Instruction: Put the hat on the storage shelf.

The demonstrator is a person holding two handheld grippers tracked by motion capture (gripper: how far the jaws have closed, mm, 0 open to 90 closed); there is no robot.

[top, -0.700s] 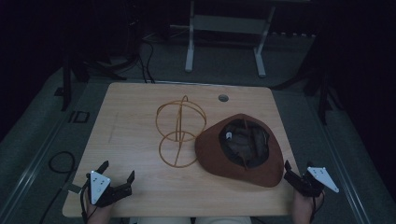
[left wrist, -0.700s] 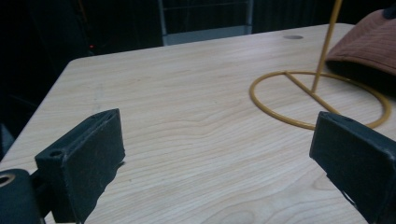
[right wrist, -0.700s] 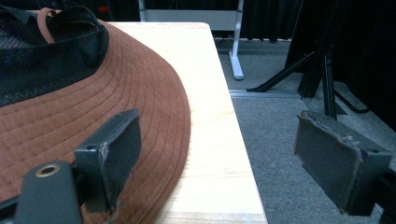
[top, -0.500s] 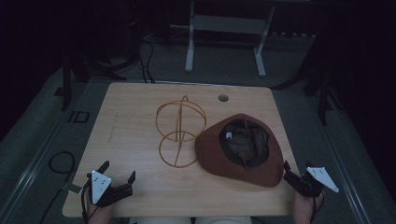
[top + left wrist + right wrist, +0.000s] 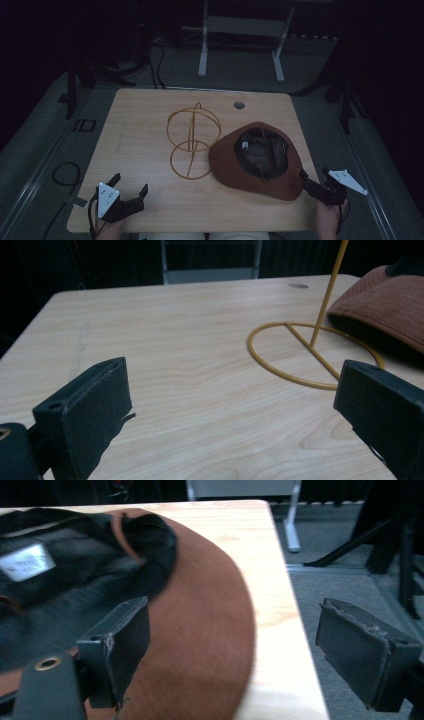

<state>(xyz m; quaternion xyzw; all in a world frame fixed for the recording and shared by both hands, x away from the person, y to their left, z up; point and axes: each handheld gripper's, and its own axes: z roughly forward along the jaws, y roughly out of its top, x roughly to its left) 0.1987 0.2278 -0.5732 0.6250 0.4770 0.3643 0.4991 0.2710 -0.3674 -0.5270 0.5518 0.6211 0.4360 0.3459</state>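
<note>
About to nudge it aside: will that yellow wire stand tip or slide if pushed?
The wire stand looks thin and light, so it would probably slide easily on the smooth table. Pushed high on its upright loops, it may tip, though the flat ring base should steady it.

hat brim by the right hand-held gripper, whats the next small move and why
Probably ease the right hand-held gripper forward and close on the hat brim. Its jaws stand open astride the brim's near edge, and the hat lies upside down beside the wire stand.
</note>
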